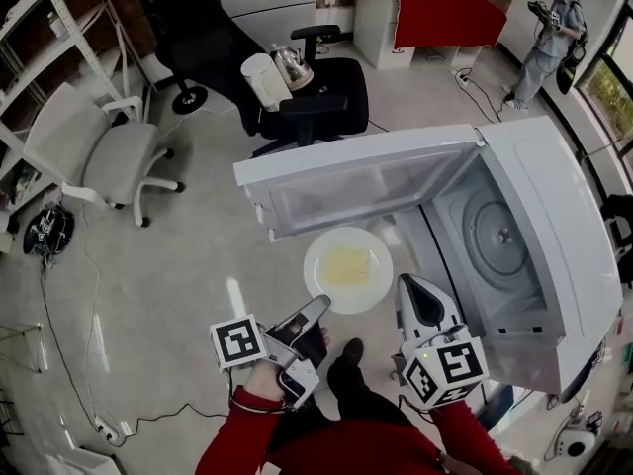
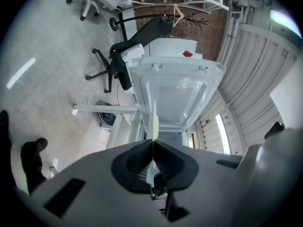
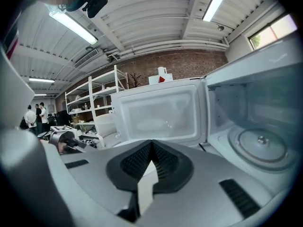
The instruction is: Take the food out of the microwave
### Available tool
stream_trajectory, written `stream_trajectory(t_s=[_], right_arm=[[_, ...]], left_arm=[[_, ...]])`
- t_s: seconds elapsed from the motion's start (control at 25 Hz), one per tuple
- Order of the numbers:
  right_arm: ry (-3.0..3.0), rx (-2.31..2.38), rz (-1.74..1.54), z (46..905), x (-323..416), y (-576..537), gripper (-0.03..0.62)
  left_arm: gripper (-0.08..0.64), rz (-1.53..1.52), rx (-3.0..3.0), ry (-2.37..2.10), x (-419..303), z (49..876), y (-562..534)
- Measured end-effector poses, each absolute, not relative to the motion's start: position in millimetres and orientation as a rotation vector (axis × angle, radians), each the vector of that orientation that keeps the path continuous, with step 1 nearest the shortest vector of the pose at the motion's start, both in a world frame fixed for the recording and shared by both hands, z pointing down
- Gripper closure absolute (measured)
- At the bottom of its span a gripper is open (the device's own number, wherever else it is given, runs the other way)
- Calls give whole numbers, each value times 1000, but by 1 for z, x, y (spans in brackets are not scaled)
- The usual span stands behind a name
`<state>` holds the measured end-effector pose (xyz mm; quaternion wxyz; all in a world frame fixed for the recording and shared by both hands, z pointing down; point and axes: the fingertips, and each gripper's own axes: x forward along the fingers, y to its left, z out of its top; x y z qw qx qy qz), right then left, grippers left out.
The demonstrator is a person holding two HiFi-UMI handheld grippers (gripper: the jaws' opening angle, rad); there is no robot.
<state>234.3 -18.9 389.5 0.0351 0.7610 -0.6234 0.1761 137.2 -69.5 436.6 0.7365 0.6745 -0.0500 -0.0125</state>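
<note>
A white plate (image 1: pixel 347 270) with pale yellow food (image 1: pixel 347 263) hangs level in front of the open white microwave (image 1: pixel 539 216), just below its swung-out door (image 1: pixel 356 178). My left gripper (image 1: pixel 318 305) is shut on the plate's near left rim. In the left gripper view the plate (image 2: pixel 155 123) shows edge-on, running up out of the shut left gripper (image 2: pixel 153 141). My right gripper (image 1: pixel 404 283) hovers shut beside the plate's right edge, by the cavity mouth. The right gripper view has the right gripper (image 3: pixel 151 143) facing the door (image 3: pixel 158 111) and the bare glass turntable (image 3: pixel 261 145).
A black office chair (image 1: pixel 316 92) carrying a kettle (image 1: pixel 292 65) and a white jug (image 1: pixel 265 80) stands beyond the door. A grey chair (image 1: pixel 104 156) is at the left, a red table (image 1: pixel 435 8) at the back. A person (image 1: pixel 549 38) stands far right. Cables (image 1: pixel 69 364) cross the floor.
</note>
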Motion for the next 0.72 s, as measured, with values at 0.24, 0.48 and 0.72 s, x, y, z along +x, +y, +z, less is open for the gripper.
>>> stream_trajectory(t_s=[0.24,0.48,0.72], right_arm=[[-2039,2214,514,390,176,-54,581],[-2153,2072,503,395,115,-86,581],[-2293,1895,481,396,49,-123,581]], left_arm=[[543,-106,1465,-188,75,440,-88],[541,-214,1468,-289,7,440,-114],[542,-362,1466,-424,-71,436,-145]])
